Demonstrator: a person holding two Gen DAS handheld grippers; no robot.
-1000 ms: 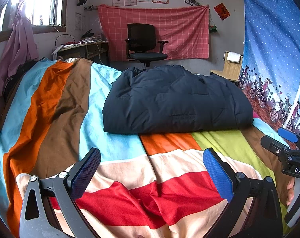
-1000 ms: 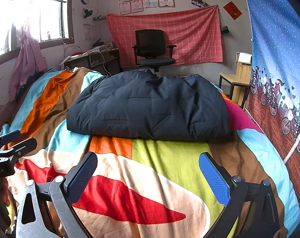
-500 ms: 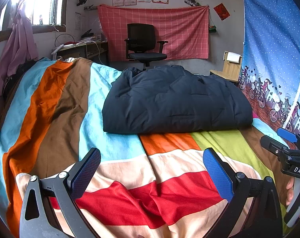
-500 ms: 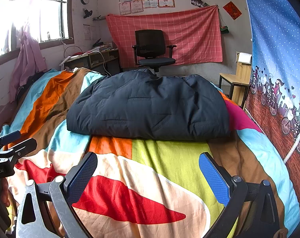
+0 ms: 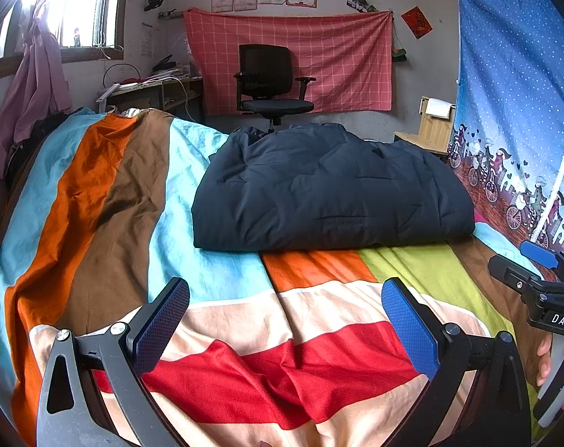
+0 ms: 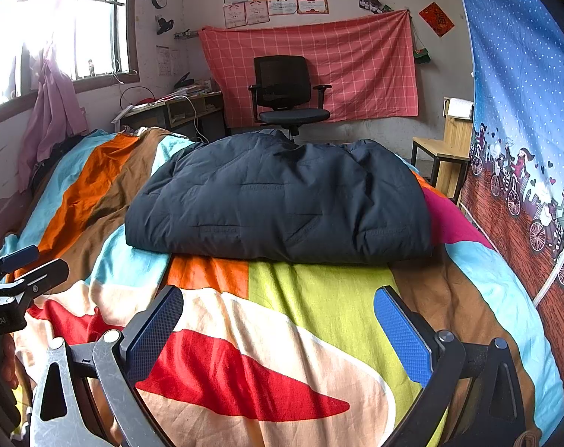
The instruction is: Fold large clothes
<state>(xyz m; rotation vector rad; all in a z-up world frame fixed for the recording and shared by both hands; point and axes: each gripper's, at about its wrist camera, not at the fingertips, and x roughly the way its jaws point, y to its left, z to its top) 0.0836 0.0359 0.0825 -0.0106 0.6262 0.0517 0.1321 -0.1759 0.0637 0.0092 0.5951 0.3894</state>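
A dark navy padded jacket [image 5: 330, 190] lies folded into a thick bundle on the bed, also in the right wrist view [image 6: 282, 201]. My left gripper [image 5: 285, 320] is open and empty, held above the striped sheet well short of the jacket. My right gripper [image 6: 278, 324] is open and empty too, at the same distance from it. The right gripper shows at the right edge of the left wrist view [image 5: 535, 279]; the left gripper shows at the left edge of the right wrist view [image 6: 17, 275].
The bed carries a multicoloured striped sheet [image 5: 107, 201]. A black office chair [image 5: 271, 82] and a desk [image 5: 151, 93] stand beyond the bed. A blue patterned curtain [image 5: 516, 111] hangs on the right, a wooden stool [image 6: 442, 156] beside it.
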